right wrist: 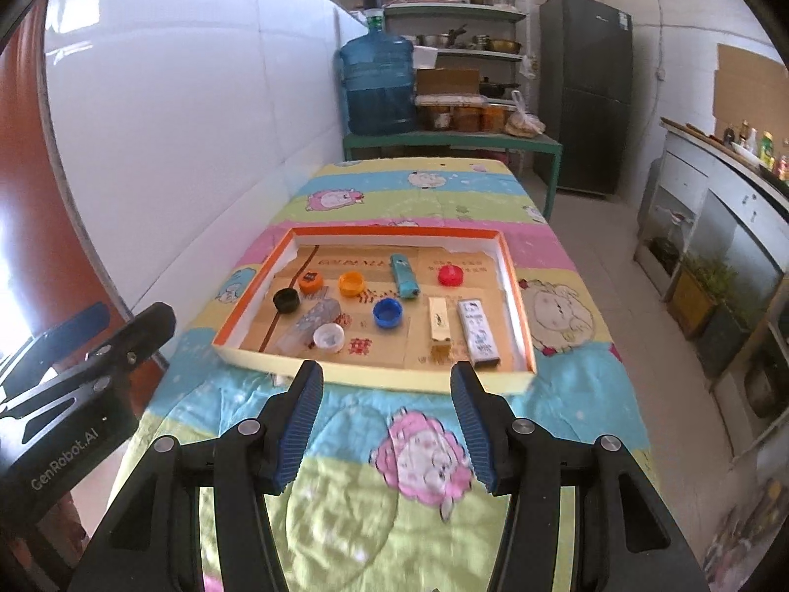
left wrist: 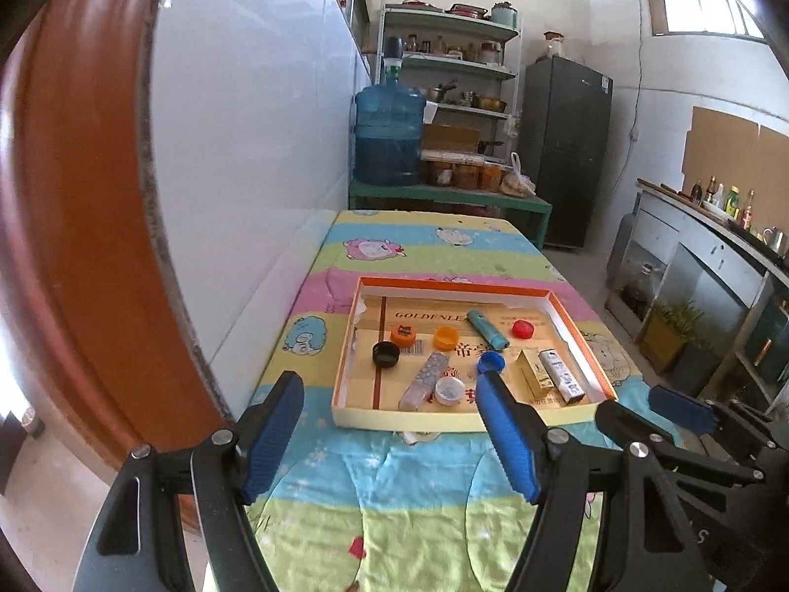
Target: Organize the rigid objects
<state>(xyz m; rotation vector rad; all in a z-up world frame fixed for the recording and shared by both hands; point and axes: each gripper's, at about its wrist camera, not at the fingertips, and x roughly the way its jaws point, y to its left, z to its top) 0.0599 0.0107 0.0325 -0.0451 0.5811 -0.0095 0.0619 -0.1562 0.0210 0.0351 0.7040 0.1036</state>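
The rigid objects are gathered in a shallow orange-rimmed cardboard tray (right wrist: 518,296) that lies on a bench covered with a cartoon-print cloth (right wrist: 419,187). Along the far part of the tray are seen an orange cap with a dark top (right wrist: 310,282), an orange cap (right wrist: 351,283), a teal lighter (right wrist: 403,275) and a red cap (right wrist: 451,275). Nearer are placed a black cap (right wrist: 286,299), a clear patterned lighter (right wrist: 310,325) lying aslant with a white cap (right wrist: 329,336) just beside its near end, a blue cap (right wrist: 387,312), a small gold box (right wrist: 439,325) and a white printed lighter (right wrist: 477,331). The left gripper (left wrist: 389,424) is held above the cloth at the tray's near edge, its blue-padded jaws spread wide with nothing between them. The right gripper (right wrist: 387,419) is likewise held over the cloth short of the tray, its jaws spread and empty. A large blue water jug (right wrist: 378,84) is seen on a green stand beyond the bench.
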